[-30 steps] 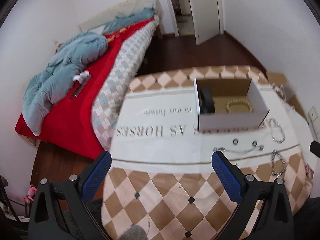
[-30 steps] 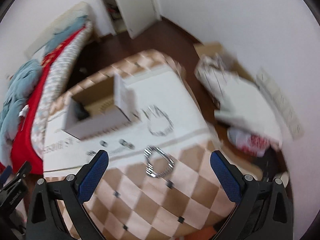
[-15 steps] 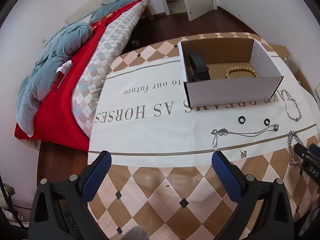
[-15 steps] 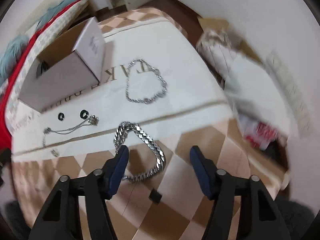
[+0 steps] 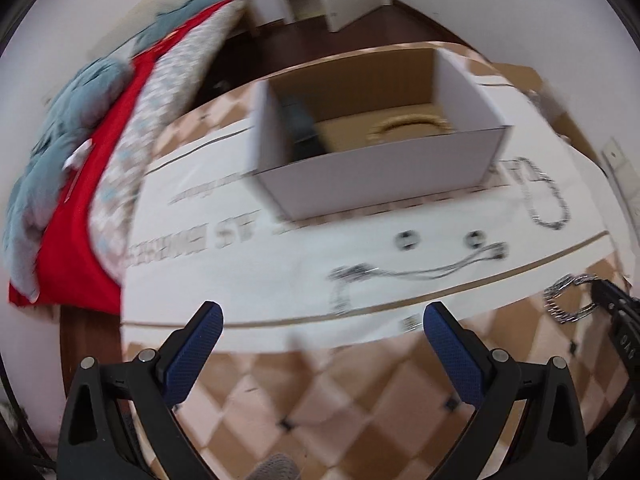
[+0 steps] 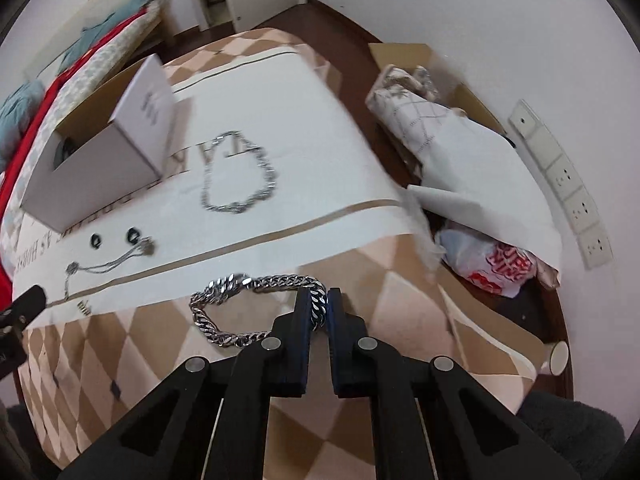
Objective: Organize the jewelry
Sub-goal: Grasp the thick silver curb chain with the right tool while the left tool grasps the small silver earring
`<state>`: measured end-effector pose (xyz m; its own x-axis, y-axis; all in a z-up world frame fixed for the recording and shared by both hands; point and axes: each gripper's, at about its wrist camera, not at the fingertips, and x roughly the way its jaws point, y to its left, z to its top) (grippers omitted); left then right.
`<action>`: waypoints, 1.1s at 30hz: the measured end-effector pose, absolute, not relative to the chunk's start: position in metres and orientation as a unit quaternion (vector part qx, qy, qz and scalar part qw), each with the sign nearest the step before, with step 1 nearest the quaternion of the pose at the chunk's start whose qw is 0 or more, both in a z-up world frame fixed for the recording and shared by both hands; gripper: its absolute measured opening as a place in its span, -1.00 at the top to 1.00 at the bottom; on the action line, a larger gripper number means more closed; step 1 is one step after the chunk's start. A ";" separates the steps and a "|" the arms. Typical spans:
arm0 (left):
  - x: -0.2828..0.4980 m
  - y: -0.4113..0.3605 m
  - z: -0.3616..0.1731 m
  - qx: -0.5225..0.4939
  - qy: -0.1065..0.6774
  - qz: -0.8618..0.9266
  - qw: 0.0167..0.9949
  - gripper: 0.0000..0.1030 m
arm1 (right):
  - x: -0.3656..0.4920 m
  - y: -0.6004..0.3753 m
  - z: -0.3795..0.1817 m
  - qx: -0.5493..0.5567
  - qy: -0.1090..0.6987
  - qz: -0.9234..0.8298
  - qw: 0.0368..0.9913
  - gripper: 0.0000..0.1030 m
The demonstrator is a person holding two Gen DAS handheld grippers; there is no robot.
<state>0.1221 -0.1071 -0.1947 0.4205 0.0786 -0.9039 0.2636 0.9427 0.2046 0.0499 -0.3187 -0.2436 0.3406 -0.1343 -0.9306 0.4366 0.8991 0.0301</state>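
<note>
One heavy silver curb-link bracelet (image 6: 256,308) lies on the checkered part of the desk (image 6: 400,320) cover, near the desk's front edge, and the right hand-held gripper (image 6: 319,308) has its two fingers closed on the bracelet's right-hand run of links; the rest of the loop trails to the left on the cloth. In the left wrist view the same bracelet (image 5: 568,300) shows at the right edge with the black gripper tip against it.

Just beyond it, across the tan stripe, a thin chain necklace (image 6: 108,264) stretches over the white lettered panel, with two small dark rings (image 6: 114,237) beside its far side and a tiny clasp-like piece (image 6: 83,306) near the stripe. Farther toward the back, a second link chain (image 6: 240,176) forms a loop just beside the white cardboard box (image 6: 100,168). The box stands open toward the desk's back left; the left wrist view shows a beaded bracelet (image 5: 408,126) and a dark item (image 5: 300,128) inside it, though that view is blurred.

The left hand-held gripper (image 5: 320,340) hovers above the front edge with its blue-padded fingers spread wide, holding nothing. A bed (image 5: 80,152) with a red cover sits past the desk's left edge; bags and a carton (image 6: 440,128) crowd the floor off its right edge
</note>
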 end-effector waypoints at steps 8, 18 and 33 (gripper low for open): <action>0.136 -0.172 -0.215 0.162 0.546 -0.108 0.814 -0.89 | 0.048 -0.330 -0.242 0.157 0.542 -0.190 0.804 0.84; 0.149 -0.199 -0.232 0.168 0.552 -0.135 0.806 -0.34 | 0.049 -0.338 -0.243 0.168 0.537 -0.197 0.803 0.84; 0.135 -0.186 -0.211 0.144 0.551 -0.172 0.804 0.86 | 0.049 -0.334 -0.233 0.188 0.529 -0.179 0.808 0.84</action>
